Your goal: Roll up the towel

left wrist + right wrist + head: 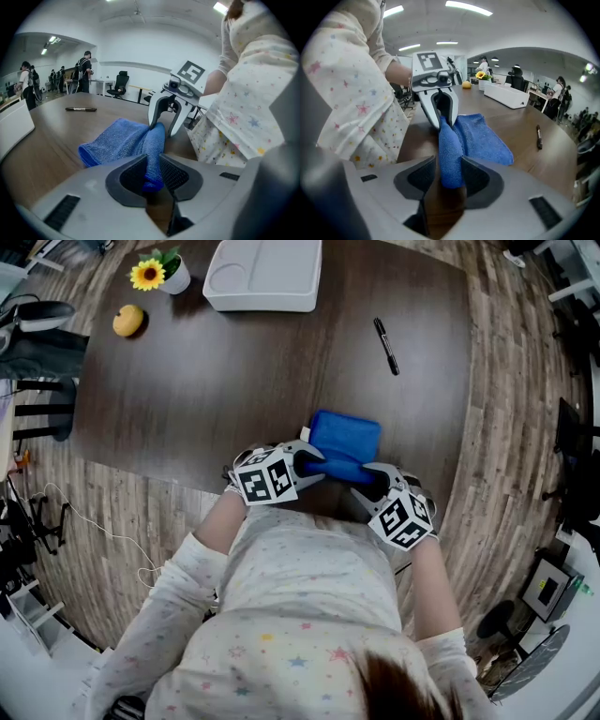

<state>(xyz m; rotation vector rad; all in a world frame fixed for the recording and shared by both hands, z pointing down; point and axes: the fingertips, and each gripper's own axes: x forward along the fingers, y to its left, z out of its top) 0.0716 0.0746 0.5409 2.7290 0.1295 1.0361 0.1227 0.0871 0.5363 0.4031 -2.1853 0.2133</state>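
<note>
Now my left claw [312, 466] and right claw [367, 481] clamp the blue towel [345, 439] by its near edge; next I should roll it away.

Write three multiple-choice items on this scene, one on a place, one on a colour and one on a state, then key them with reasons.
1. Where does the pen lie relative to the towel?
A. On top of it
B. On the table beyond it, apart from it
C. Under it

2. What colour is the towel?
A. Green
B. White
C. Blue

3. What are the left tool and the right tool doing?
A. Both are shut on the towel's near edge
B. Both hang open above the table
C. One holds the pen

Key:
1 B: the head view shows bare table between the pen and the towel.
2 C: every view shows blue cloth.
3 A: each gripper view shows the towel pinched between that tool's pads.
</note>
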